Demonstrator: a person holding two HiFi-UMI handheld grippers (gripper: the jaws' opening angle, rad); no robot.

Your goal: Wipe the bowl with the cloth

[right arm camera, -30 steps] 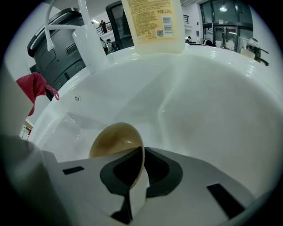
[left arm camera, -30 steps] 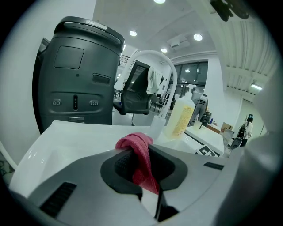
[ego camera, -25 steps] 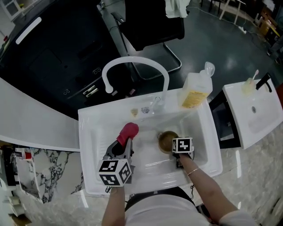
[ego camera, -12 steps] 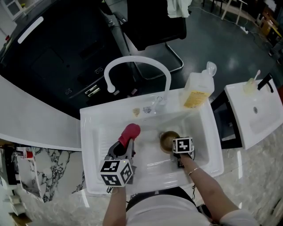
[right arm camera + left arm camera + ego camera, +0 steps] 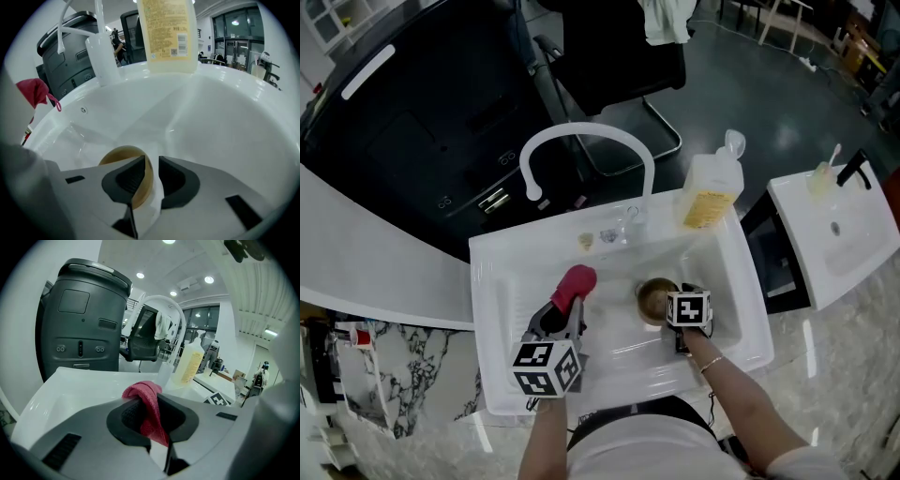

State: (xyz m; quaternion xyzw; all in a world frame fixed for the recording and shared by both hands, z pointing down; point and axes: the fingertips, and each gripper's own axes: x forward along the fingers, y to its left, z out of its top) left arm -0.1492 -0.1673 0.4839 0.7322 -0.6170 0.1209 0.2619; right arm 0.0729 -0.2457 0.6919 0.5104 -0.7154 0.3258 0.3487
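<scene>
The right claw (image 5: 149, 177) has just been opening; its jaws now stand a little apart, with the rim of the bowl (image 5: 123, 153) between them. The tan bowl rests on the basin floor of the sink (image 5: 487, 272), right of middle and towards the near edge, where it lay a second ago. The left claw (image 5: 151, 414) has not shifted. It is clamped on the red cloth (image 5: 146, 397), held over the sink's left half, apart from the bowl. A yellow bottle (image 5: 709, 192) stands at the far right corner, near the white tap (image 5: 581, 134).
</scene>
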